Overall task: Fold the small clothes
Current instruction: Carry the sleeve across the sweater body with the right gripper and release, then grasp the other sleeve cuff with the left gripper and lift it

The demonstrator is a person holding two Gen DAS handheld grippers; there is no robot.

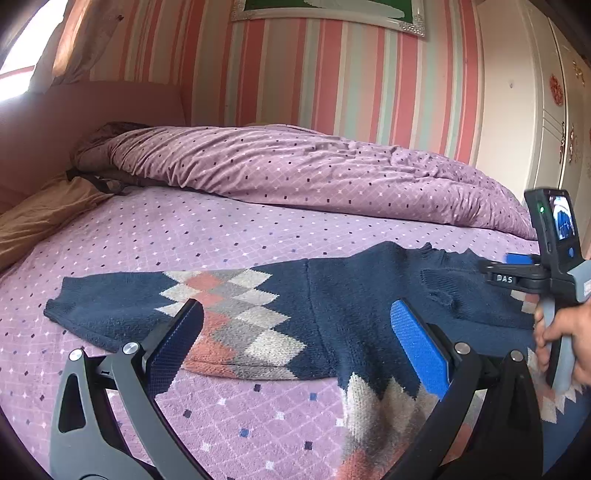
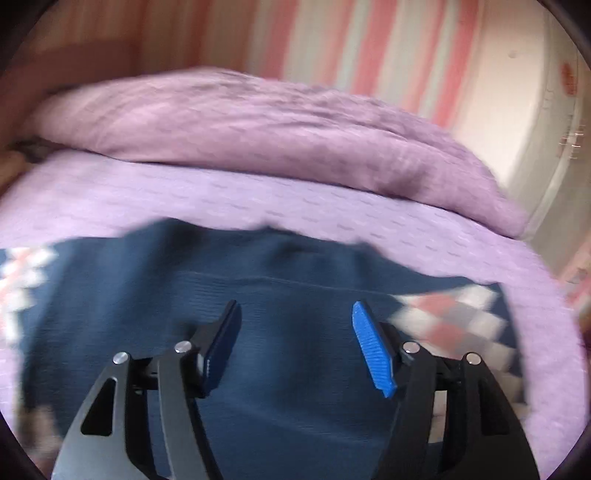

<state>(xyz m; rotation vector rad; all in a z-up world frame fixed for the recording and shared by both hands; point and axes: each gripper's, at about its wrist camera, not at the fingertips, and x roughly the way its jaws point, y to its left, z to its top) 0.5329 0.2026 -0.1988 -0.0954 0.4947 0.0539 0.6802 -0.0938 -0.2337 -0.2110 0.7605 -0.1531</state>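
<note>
on the lilac bed (image 1: 155, 236), both hand-held grippers gape empty over the sweater (image 1: 343, 295).

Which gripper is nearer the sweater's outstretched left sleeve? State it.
Left. The left gripper hangs open right over the outstretched left sleeve. The right gripper, also open, sits over the sweater's navy body near the collar, farther away.

A bedroom wall (image 1: 332, 74) papered in vertical pink, white and pale green stripes carries a silver-framed picture (image 1: 325, 14) at the top. A bed (image 1: 184, 229) in lilac diamond-print sheets holds a bunched matching duvet (image 1: 295, 166). A white wardrobe (image 1: 535, 110) stands right; daylight enters past a curtain (image 1: 70, 40) at left.
</note>
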